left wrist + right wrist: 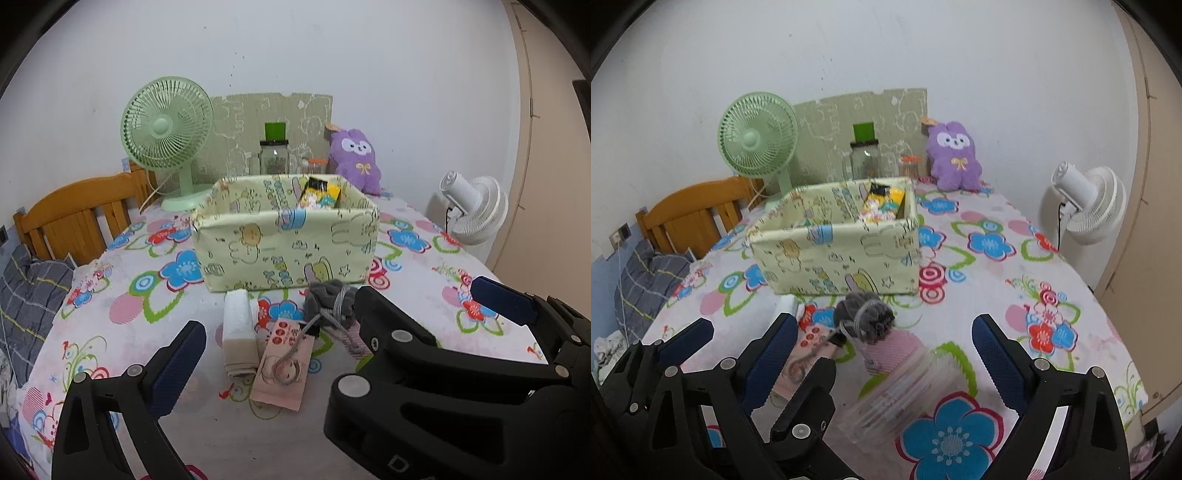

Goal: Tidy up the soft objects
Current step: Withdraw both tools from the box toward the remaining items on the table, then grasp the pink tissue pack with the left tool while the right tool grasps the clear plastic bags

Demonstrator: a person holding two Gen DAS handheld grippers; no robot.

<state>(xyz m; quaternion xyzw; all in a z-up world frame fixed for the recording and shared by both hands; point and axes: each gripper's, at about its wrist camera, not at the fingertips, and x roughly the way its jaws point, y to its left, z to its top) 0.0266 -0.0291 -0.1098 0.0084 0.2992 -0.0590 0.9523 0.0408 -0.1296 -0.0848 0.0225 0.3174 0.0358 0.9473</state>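
Left wrist view: the left gripper (345,321) stands wide, holding nothing, above the flowered tablecloth (155,325). A grey sock bundle (328,301) lies just before the fabric storage box (284,240), touching its front wall. A rolled white cloth (239,328) lies beside a pink packet (282,365).

Right wrist view: the right gripper (884,356) is likewise spread wide and empty. The sock bundle (864,319) lies between its fingers' line and the box (836,251). A clear plastic sleeve (905,395) lies nearer.

white wall (295,44) | wooden headboard (74,214) | beige door (1152,184)
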